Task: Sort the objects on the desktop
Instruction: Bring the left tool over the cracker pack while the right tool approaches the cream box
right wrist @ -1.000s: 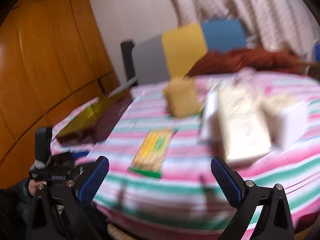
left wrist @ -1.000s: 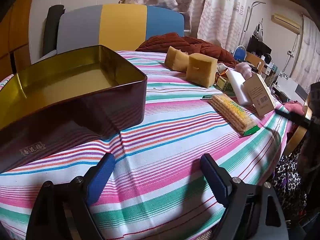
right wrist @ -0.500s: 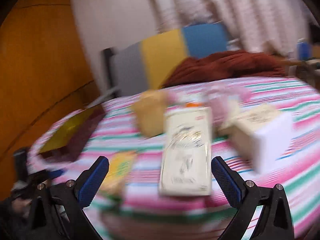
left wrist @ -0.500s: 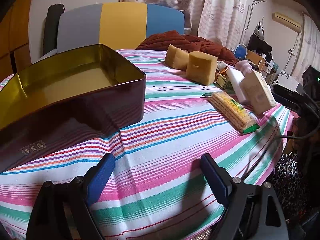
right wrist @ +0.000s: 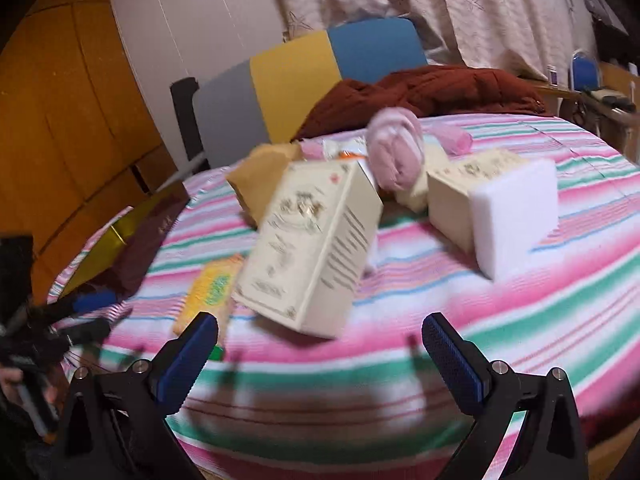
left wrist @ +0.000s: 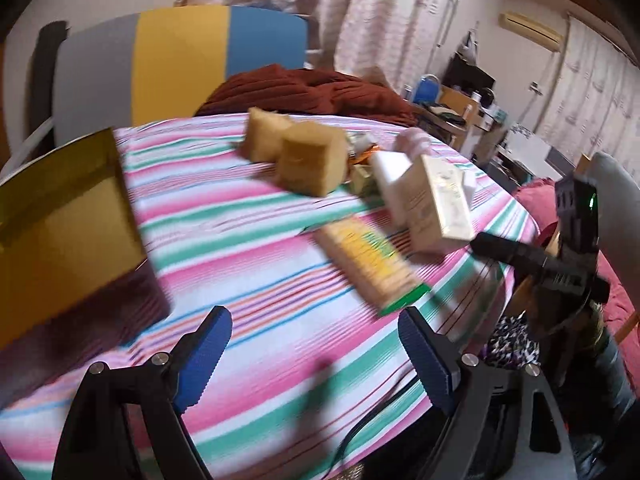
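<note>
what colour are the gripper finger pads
Blue, on black frames; sharpest on the right gripper in the right wrist view.

Behind the bench [left wrist: 248, 312] with its striped cloth you have a chair back [left wrist: 180, 60] in grey, yellow and blue. A rust-red quilt [left wrist: 312, 90] lies heaped just beside that chair, patterned curtains [right wrist: 460, 8] hang behind it, and a wooden wardrobe [right wrist: 60, 120] stands at its other side.

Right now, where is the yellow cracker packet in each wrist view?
Left wrist: the yellow cracker packet lies right of centre, ahead of the right fingertip, near the table edge.
Right wrist: the packet lies left of centre, partly behind the cream box.
Shared landmark: the cream box stands just beside the packet.
</note>
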The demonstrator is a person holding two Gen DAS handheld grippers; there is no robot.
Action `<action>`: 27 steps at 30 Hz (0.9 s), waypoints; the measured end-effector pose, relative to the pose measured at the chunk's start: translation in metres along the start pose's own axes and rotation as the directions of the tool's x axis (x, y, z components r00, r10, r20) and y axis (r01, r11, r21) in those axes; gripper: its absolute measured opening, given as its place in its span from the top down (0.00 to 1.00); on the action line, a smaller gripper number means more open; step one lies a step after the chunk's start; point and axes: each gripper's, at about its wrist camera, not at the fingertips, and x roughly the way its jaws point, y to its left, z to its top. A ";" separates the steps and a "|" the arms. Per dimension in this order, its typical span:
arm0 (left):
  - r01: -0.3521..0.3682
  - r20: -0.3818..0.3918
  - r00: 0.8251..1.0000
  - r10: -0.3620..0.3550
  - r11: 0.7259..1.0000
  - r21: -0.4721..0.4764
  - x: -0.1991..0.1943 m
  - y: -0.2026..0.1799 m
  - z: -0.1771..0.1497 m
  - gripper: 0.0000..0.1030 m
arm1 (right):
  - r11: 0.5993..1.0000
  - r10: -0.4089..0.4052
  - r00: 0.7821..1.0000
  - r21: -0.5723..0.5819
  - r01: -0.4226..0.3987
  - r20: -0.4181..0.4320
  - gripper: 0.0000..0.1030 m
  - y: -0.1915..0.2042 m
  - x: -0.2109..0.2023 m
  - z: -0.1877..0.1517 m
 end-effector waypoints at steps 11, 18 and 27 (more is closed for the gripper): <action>0.054 -0.170 0.983 -0.064 0.996 -0.067 0.081 -0.029 0.047 0.24 | 0.994 -0.097 0.994 -0.044 0.100 0.052 0.00 -0.001 0.015 -0.022; -0.029 -0.218 0.976 0.018 0.998 -0.050 0.121 -0.046 0.072 0.25 | 0.991 -0.118 0.985 -0.054 0.126 0.124 0.00 0.000 0.018 -0.028; -0.100 -0.184 0.977 0.109 0.993 0.060 0.150 -0.062 0.092 0.41 | 0.987 -0.126 0.982 -0.079 0.138 0.138 0.00 -0.001 0.021 -0.028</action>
